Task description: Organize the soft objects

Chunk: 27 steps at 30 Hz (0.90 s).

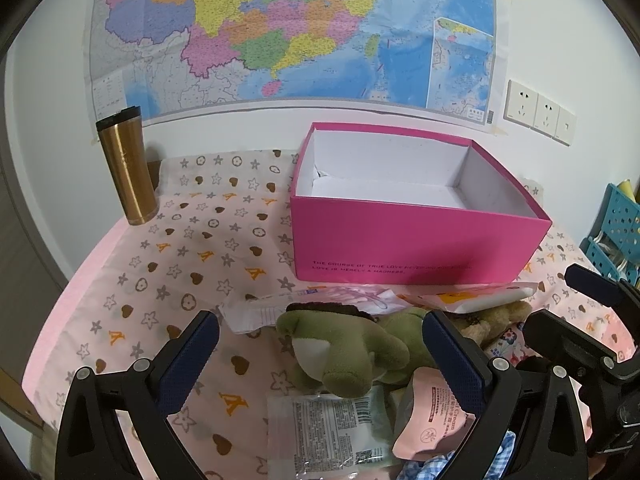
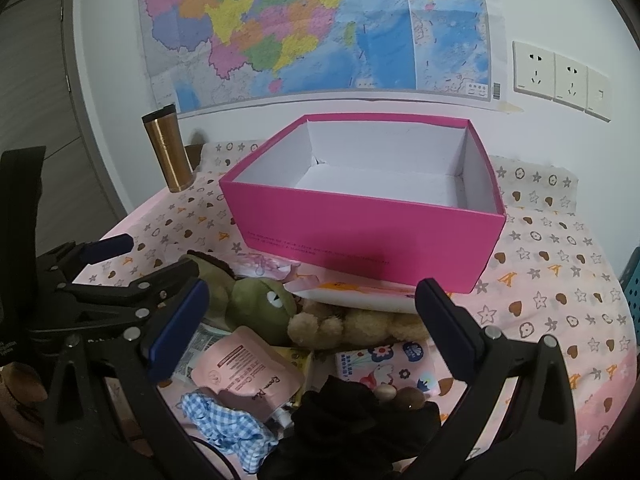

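From the left wrist, the left tool (image 1: 320,332) hangs released astride the green plush frog (image 1: 352,354) heaped before the empty pink cardboard box (image 1: 416,248), likely its destination, while from the right wrist the right tool (image 2: 310,312) gapes empty above the tan plush bear (image 2: 352,326).

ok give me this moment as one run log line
left gripper: open, over green plush | right gripper: open, over tan plush | pink box: empty | pile in front, unsorted

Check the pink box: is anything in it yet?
Empty. The pink box shows only bare white floor and walls in both views; its near inside corner is hidden.
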Tool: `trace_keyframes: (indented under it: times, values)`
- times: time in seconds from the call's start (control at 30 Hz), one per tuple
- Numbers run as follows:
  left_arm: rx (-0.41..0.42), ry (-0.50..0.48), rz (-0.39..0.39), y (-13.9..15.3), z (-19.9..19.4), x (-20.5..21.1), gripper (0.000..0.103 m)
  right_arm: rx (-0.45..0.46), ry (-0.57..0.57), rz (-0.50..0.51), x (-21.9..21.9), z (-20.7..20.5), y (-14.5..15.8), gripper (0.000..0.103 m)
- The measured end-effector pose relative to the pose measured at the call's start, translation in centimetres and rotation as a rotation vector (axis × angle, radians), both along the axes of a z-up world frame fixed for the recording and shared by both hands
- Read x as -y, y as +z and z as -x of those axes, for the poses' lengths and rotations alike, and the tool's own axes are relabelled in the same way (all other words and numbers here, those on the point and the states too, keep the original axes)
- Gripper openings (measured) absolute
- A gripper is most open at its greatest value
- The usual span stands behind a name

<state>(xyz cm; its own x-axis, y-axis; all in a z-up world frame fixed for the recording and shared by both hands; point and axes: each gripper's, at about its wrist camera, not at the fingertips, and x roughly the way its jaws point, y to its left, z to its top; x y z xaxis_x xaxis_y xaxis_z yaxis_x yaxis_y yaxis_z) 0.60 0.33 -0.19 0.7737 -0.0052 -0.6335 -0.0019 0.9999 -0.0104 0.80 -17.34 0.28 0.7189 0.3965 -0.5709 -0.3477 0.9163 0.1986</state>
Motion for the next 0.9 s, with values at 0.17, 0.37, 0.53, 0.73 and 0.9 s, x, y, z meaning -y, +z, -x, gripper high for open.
trace_keyframes:
  times: [0.17,0.37,0.53,0.73,0.9]
  values:
    - [0.001,0.000,0.005,-0.04,0.06,-0.05,0.103,-0.001,0.007,0.001,-0.14,-0.01,-0.08,0.103]
    - [0.002,0.000,0.005,-0.05,0.04,0.02,0.103,-0.006,0.011,-0.003,-0.22,0.05,-0.04,0.103]
    - [0.002,-0.001,0.007,-0.06,0.06,-0.02,0.103,-0.007,0.017,-0.004,-0.32,0.08,0.02,0.103]
    - [0.002,-0.002,0.007,-0.15,0.01,0.10,0.103,-0.007,0.018,-0.010,-0.25,0.13,-0.04,0.103]
    - [0.000,-0.002,0.008,-0.16,-0.02,0.07,0.103,-0.020,0.031,-0.012,-0.44,-0.01,-0.26,0.103]
